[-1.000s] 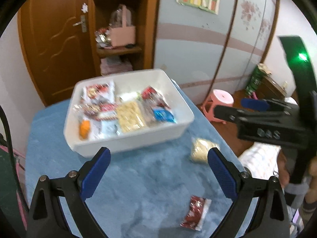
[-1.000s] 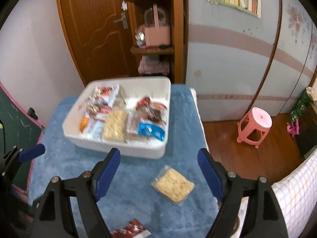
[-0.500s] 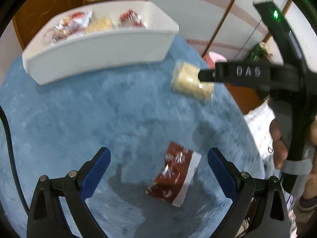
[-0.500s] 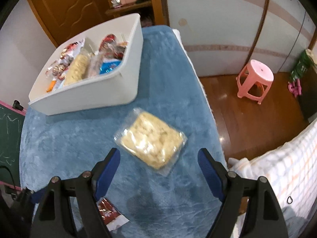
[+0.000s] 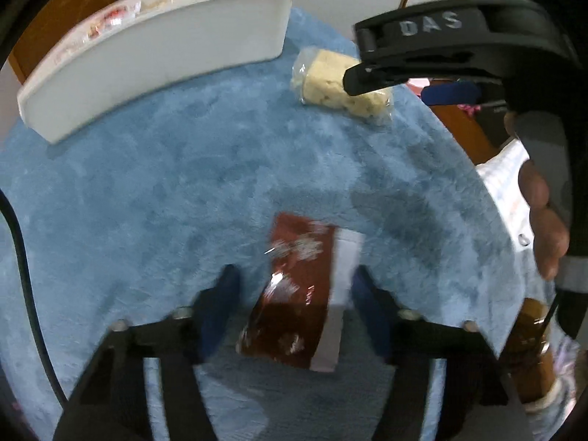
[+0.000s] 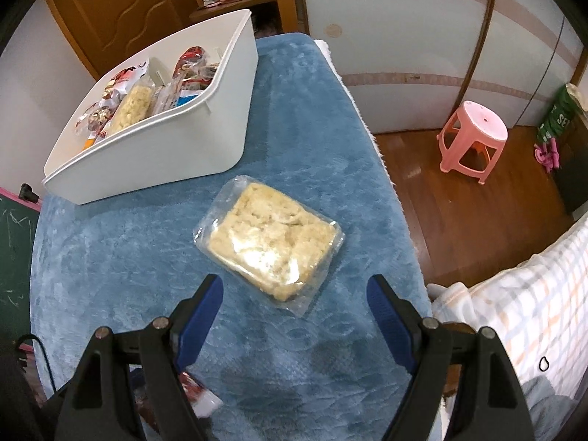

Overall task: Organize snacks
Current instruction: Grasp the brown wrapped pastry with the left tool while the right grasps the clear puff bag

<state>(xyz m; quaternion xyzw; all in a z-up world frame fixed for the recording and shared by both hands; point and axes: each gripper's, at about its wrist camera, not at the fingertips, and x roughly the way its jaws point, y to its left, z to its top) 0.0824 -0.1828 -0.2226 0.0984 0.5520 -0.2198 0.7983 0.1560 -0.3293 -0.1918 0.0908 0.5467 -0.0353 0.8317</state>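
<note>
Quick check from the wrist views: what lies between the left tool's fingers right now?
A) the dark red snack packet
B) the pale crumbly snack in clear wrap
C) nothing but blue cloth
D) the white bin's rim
A: in the left wrist view the dark red snack packet lies on the blue cloth between the closing fingers of the left tool.
</note>
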